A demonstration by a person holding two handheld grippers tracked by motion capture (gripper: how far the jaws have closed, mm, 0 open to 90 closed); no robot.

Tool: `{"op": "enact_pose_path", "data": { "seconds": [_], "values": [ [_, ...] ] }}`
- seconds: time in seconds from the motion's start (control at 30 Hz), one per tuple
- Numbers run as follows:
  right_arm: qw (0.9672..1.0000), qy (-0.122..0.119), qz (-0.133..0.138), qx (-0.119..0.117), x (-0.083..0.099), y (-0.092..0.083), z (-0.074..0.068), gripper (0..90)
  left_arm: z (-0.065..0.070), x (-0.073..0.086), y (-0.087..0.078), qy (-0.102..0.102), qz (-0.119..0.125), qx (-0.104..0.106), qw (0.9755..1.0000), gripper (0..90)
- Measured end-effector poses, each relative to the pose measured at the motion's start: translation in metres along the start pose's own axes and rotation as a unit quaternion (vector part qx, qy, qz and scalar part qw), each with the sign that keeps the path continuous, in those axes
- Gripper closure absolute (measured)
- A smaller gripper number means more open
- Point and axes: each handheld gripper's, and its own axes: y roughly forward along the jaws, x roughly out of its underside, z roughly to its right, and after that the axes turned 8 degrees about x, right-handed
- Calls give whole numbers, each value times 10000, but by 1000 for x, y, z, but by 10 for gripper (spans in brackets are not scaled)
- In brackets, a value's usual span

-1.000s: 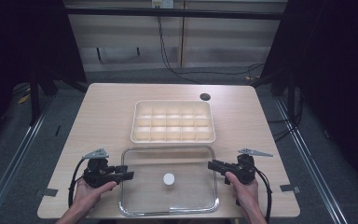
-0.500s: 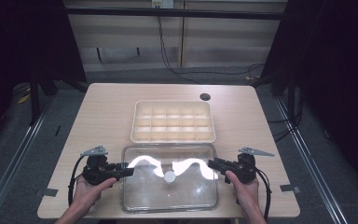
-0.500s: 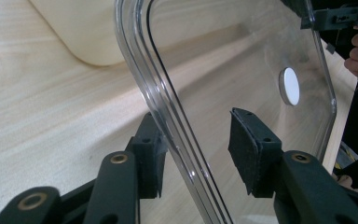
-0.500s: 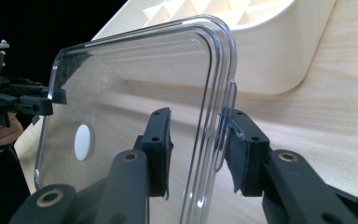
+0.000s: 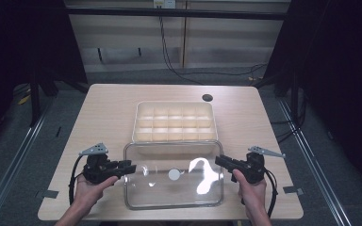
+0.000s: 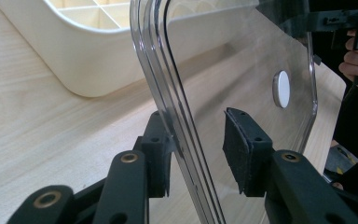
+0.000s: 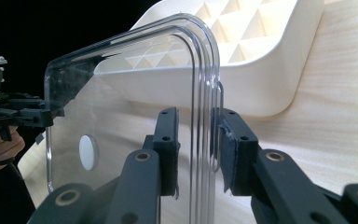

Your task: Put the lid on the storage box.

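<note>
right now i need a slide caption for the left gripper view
Left claw straddling the edge of a clear lid, its jaws not yet closed, with a cream compartment tray behind.

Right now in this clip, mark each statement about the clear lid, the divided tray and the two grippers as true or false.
1. The clear lid has a gripper at each short edge. True.
2. The divided tray holds small parts. False: its compartments look empty.
3. The left gripper has its jaws on either side of the lid's rim. True.
4. The lid fully covers the tray. False: it sits mostly in front of the tray, overlapping just its near edge.
5. The right gripper holds the tray's wall. False: the lid's edge sits between its jaws.
</note>
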Motion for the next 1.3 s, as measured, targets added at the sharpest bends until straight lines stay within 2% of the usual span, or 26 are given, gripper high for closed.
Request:
{"op": "enact_pose_path", "data": {
  "seconds": [0.07,0.17,0.27,0.5,0.53,0.6,0.67,0.93,1.23,1.3],
  "values": [
    [9998,-149,1,127,-3,0,-5,700,1,-3,-2,41,28,-39,10000,633],
    [9998,-155,29,118,-5,-1,-6,706,0,-5,-3,9,109,-24,9999,642],
    [9997,-204,75,91,-9,-2,-7,714,0,-11,-5,65,152,-76,9998,657],
    [9998,-169,115,82,-16,-3,-7,714,3,-17,-5,129,219,-121,9996,674],
    [9997,-159,152,80,-18,-4,-7,709,2,-19,-6,97,354,-86,9993,678],
    [9997,-142,160,71,-19,-4,-7,708,2,-20,-6,74,379,-104,9992,681],
    [9997,-161,190,86,-21,-3,-8,708,3,-22,-7,158,317,-177,9992,677],
    [9995,-207,206,114,-26,-1,-15,682,5,-27,-15,183,461,-183,9986,682],
    [9988,-254,408,28,-39,-8,-17,692,9,-40,-17,197,554,-185,9981,679],
    [9987,-270,436,24,-41,-9,-17,692,11,-43,-18,257,565,-193,9979,679]
  ]
}}
